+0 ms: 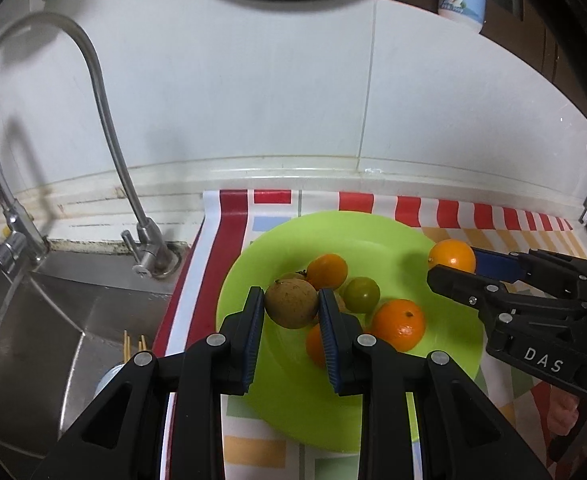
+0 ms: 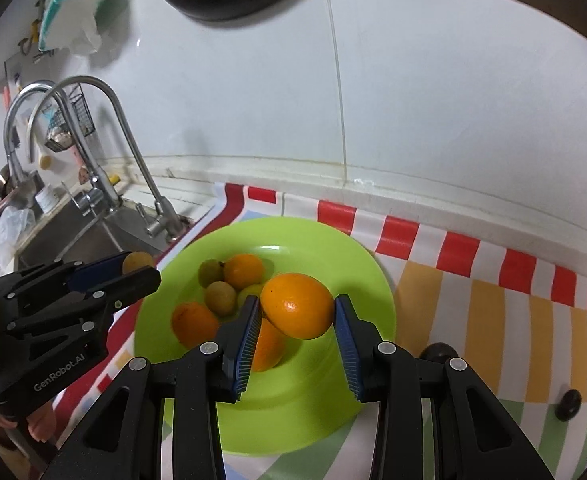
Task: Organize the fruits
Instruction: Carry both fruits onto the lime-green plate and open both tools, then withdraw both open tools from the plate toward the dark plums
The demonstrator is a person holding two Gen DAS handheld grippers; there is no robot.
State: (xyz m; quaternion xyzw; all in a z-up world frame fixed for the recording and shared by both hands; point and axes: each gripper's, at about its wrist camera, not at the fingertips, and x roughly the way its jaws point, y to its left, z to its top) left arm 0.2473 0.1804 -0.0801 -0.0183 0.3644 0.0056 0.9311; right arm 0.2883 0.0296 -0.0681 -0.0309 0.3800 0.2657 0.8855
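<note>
A green plate (image 1: pixel 293 400) (image 2: pixel 357 280) lies on a striped cloth and holds several oranges and small green-brown fruits. My left gripper (image 1: pixel 291 306) is shut on a round brown fruit (image 1: pixel 291 304) above the plate's left part; it also shows in the right wrist view (image 2: pixel 136 261). My right gripper (image 2: pixel 298 314) is shut on an orange (image 2: pixel 297 305) above the plate's right part; it also shows in the left wrist view (image 1: pixel 451 256). On the plate lie oranges (image 1: pixel 399 324) (image 1: pixel 327 270) and a green fruit (image 1: pixel 360 294).
A steel sink (image 1: pixel 45 340) with a curved tap (image 1: pixel 105 120) lies to the left of the cloth. A white tiled wall (image 1: pixel 273 100) stands behind. Two dark round fruits (image 2: pixel 567 404) (image 2: pixel 437 350) lie on the cloth to the right of the plate.
</note>
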